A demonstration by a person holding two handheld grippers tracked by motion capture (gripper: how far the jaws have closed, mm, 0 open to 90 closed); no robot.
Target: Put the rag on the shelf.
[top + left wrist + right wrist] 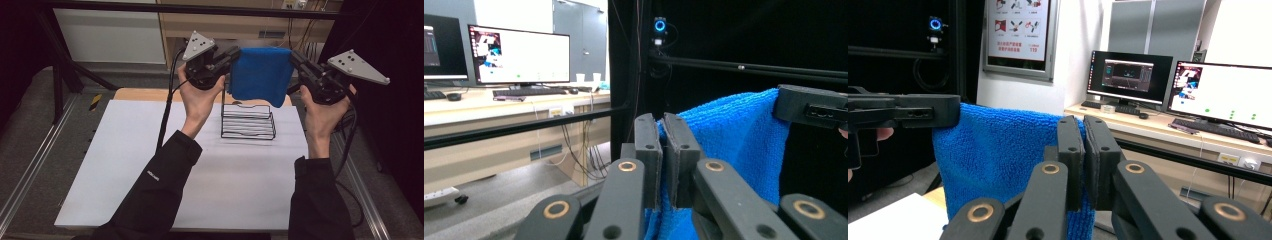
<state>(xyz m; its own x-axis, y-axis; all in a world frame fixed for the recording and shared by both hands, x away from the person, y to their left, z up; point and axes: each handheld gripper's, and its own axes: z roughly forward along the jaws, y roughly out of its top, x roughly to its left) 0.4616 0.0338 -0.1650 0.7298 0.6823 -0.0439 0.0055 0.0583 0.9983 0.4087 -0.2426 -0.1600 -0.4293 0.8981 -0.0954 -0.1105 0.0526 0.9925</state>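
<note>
A blue towel (261, 75) hangs folded in the air above a black wire rack (248, 121) on the white table (150, 165). My left gripper (234, 54) is shut on the towel's upper left corner, my right gripper (295, 57) on its upper right corner. In the left gripper view the jaws pinch the blue towel (734, 135) at my left gripper (663, 131), with the other gripper's jaw at the far corner. In the right gripper view my right gripper (1083, 134) clamps the towel (998, 160) edge the same way.
The wire rack stands upright at the back middle of the white sheet, right under the towel. Black frame bars (200, 9) run across the back. Desks with monitors (519, 55) stand beyond the table. Metal rails (30, 170) flank the table.
</note>
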